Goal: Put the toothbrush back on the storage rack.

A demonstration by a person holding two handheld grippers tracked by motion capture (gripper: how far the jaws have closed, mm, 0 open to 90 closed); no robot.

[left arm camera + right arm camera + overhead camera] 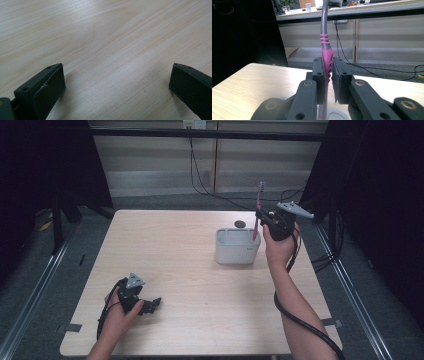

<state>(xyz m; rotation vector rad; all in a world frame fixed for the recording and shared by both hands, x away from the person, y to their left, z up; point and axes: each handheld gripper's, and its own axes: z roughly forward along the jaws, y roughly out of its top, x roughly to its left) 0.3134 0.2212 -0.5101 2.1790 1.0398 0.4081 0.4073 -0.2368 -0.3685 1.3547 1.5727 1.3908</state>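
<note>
In the high view the right gripper point(258, 216) sits right of centre in the upper half of the frame, raised above the far right part of the worktop point(190, 270). Its jaws are clamped on a pink and grey toothbrush point(258, 207), which stands nearly upright: the head points toward the top of the frame, above the gripper, while the lower end of the handle reaches down over the right end of a white holder point(236, 247). Whether the tip touches the holder cannot be told. The holder stands on the worktop just left of and below the gripper, right of the frame's centre. A small dark round thing point(240, 224) lies on the worktop just behind the holder.

In the right gripper view the toothbrush point(326, 53) rises through the middle of the frame, and the right gripper point(329, 68) has its two black pads pressed on the pink ribbed part of the handle, one on either side. The grey neck runs on up out of the top edge, and the holder's pale rim point(334, 116) shows at the bottom edge below the jaws.

The left gripper point(150, 306) lies low at the lower left of the high view, resting on the worktop, well apart from the toothbrush. In the left gripper view its jaws stand wide apart with bare wood point(112, 50) between them.
</note>
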